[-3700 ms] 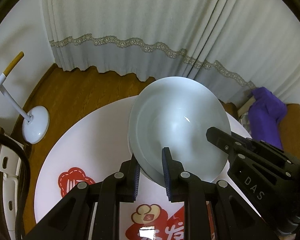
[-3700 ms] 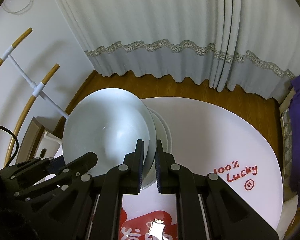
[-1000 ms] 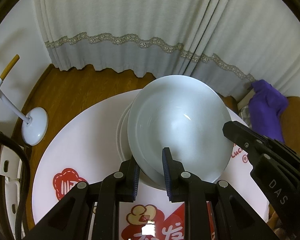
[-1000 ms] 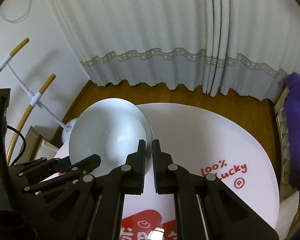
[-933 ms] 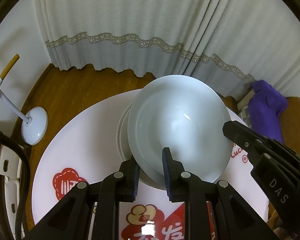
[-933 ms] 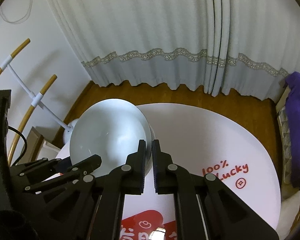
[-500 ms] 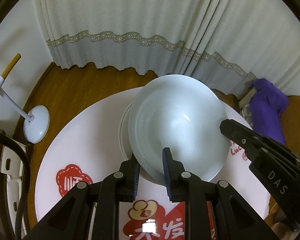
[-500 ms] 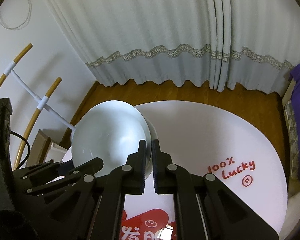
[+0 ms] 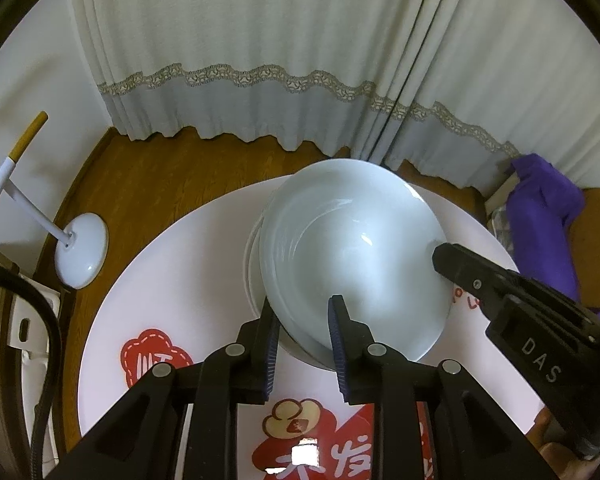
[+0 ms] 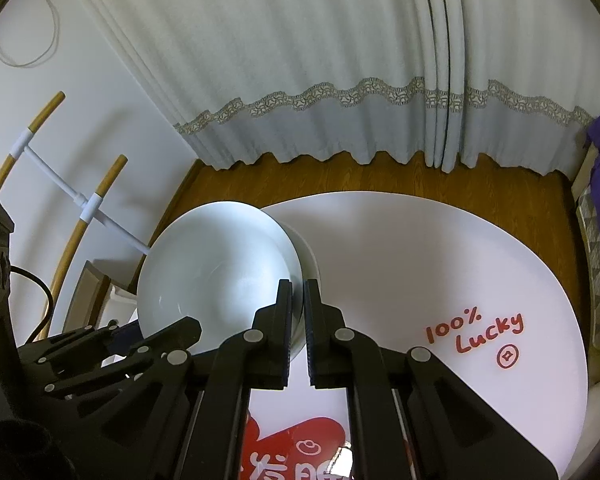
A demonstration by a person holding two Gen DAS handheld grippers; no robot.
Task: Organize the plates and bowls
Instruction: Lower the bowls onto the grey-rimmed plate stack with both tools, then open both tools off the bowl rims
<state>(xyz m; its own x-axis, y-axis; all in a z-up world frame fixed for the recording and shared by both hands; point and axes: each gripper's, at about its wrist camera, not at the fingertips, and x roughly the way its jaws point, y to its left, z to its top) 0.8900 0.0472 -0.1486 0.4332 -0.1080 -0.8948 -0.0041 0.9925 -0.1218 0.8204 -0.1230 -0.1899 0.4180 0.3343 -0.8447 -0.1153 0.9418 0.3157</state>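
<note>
Blue-padded fingers of the left hand-held gripper (image 9: 302, 320) are straddling the near rim of the bowl (image 9: 352, 248); its jaws have just been opening a little, with the rim between them and the pads looking barely clear of it, so the grip seems to be letting go. Off to the right, the right hand-held gripper (image 10: 299, 300) is pinching the bowl's right rim, its jaws all but closed on the thin edge.

Both tools are reaching forward and downward, so the bowl is lying just ahead of each: straight in front of the left one, ahead and to the left of the right one. Being round, it has no long axis. It is sitting on a stack of plates (image 9: 251, 256) whose edge is peeking out on its left side, near the far edge of the round worktop (image 9: 172, 280).

Glazed white ceramic is showing a small glint inside the deep, smooth bowl. Matte white with red printed designs, the worktop looks flat and hard.
</note>
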